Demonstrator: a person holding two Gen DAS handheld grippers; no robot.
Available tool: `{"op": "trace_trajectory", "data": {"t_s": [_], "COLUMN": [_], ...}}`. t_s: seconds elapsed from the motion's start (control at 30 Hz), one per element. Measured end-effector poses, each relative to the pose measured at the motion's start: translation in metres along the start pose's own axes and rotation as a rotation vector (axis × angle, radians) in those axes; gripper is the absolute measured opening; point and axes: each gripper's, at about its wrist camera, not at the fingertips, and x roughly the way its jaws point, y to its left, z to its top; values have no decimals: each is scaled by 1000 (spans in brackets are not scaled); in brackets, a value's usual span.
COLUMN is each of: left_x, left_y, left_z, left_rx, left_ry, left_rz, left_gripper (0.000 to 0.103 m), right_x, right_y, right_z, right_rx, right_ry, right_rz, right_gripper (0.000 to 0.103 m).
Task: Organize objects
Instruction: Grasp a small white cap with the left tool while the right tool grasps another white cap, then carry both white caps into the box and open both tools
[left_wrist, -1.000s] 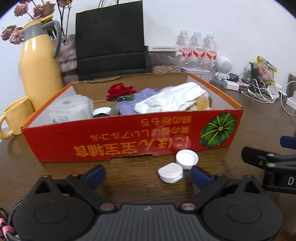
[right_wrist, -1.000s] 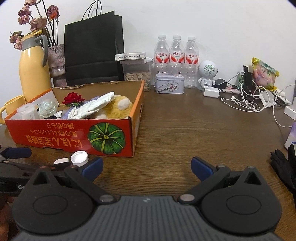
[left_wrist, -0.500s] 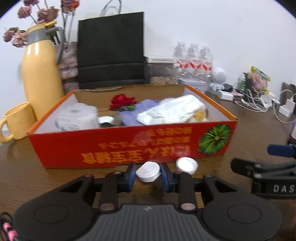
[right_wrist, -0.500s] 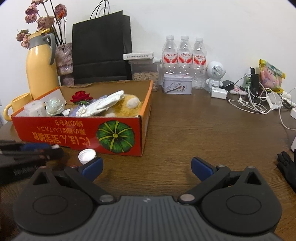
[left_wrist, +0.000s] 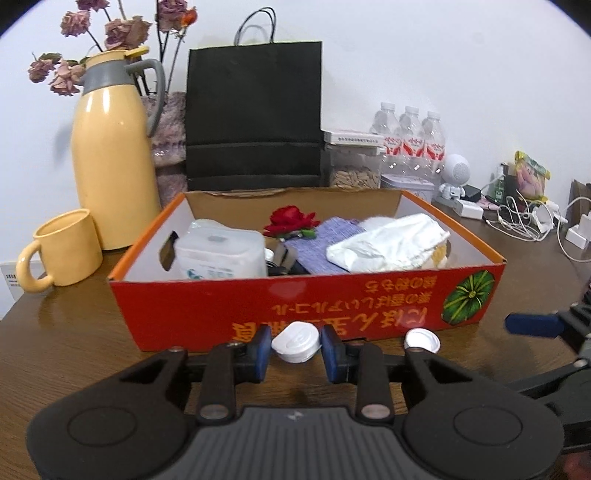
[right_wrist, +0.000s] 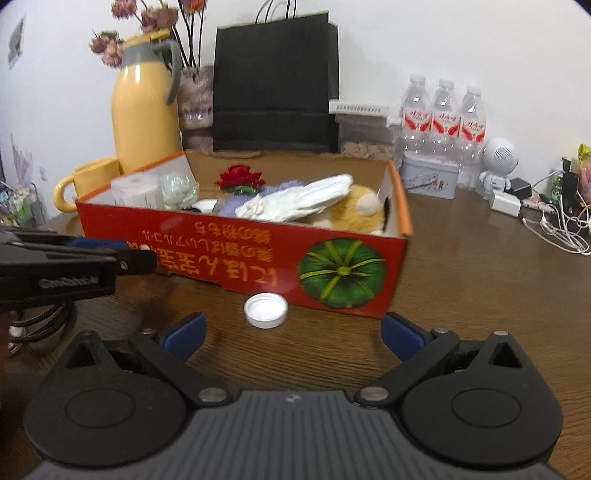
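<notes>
A small white round cap (left_wrist: 295, 341) sits between the blue pads of my left gripper (left_wrist: 296, 350), which is shut on it and holds it just above the table in front of the red cardboard box (left_wrist: 207, 306). A second white cap (left_wrist: 422, 339) lies on the wood to its right. In the right wrist view that cap (right_wrist: 266, 310) lies open side up before the box (right_wrist: 240, 254), just ahead of my right gripper (right_wrist: 293, 330), whose jaws stand wide open and empty. The left gripper (right_wrist: 136, 260) comes in from the left; the cap it holds is hidden there.
The box holds a tissue pack (left_wrist: 218, 254), a red rose (left_wrist: 291, 219), a purple cloth, a white cloth (left_wrist: 388, 243) and a plush toy (right_wrist: 354, 212). Behind stand a yellow jug (left_wrist: 110, 166), a mug (left_wrist: 62, 254), a black bag (left_wrist: 255, 110), bottles (left_wrist: 406, 144) and cables (left_wrist: 517, 221).
My left jaws have shut on the nearer white cap and raised it a little. The right gripper has slid left until the other cap lies in front of its open jaws.
</notes>
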Motion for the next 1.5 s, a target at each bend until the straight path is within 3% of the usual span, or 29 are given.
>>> {"op": "trace_trajectory", "data": {"t_s": [0.33, 0.4, 0.9, 1.1, 1.5], "left_x": [-2, -2, 0, -14, -30], "left_y": [23, 24, 28, 28, 19], "left_z": [4, 3, 2, 6, 55], "left_rx": [-36, -34, -39, -52, -81], "left_ry": [1, 2, 2, -49, -144], "left_rz": [28, 29, 39, 39, 18], "left_gripper": [28, 28, 28, 28, 28], "right_x": [30, 30, 4, -19, -29], "right_y": [22, 25, 36, 36, 34], "right_z": [10, 11, 9, 12, 59], "right_rx": [65, 59, 17, 14, -46], "right_ry": [77, 68, -58, -144, -241], "right_rz": [-44, -48, -4, 20, 20], "right_gripper": [62, 31, 30, 30, 30]}}
